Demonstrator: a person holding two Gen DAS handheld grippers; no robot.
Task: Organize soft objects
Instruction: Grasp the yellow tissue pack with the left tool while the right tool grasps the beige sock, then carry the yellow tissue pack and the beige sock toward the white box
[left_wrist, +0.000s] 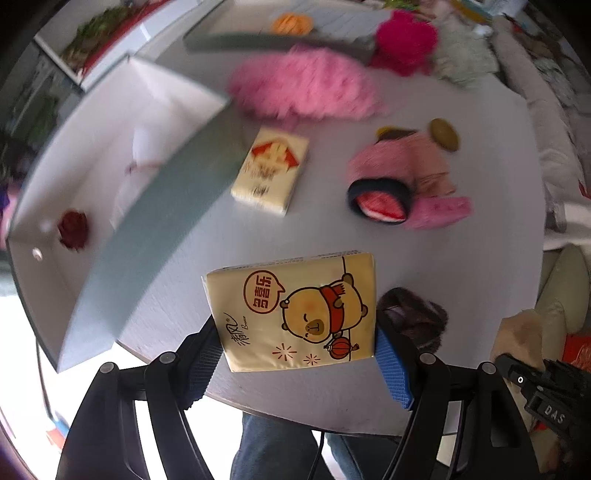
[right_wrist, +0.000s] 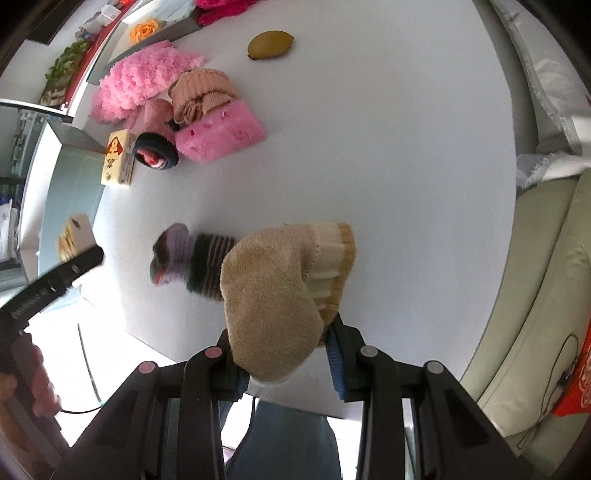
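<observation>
While the left gripper (left_wrist: 299, 354) clamps a tissue pack (left_wrist: 293, 314) and the right gripper (right_wrist: 284, 354) a beige sock (right_wrist: 273, 295), most soft items ahead of the jaws remain unsorted.

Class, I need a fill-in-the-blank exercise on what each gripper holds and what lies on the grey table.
1. The left gripper grips a yellow tissue pack printed with a cartoon ____.
2. The right gripper is shut on a beige knitted ____.
3. A second tissue pack lies on the grey round table beside the open white ____.

Missing words: bear; sock; box
</observation>
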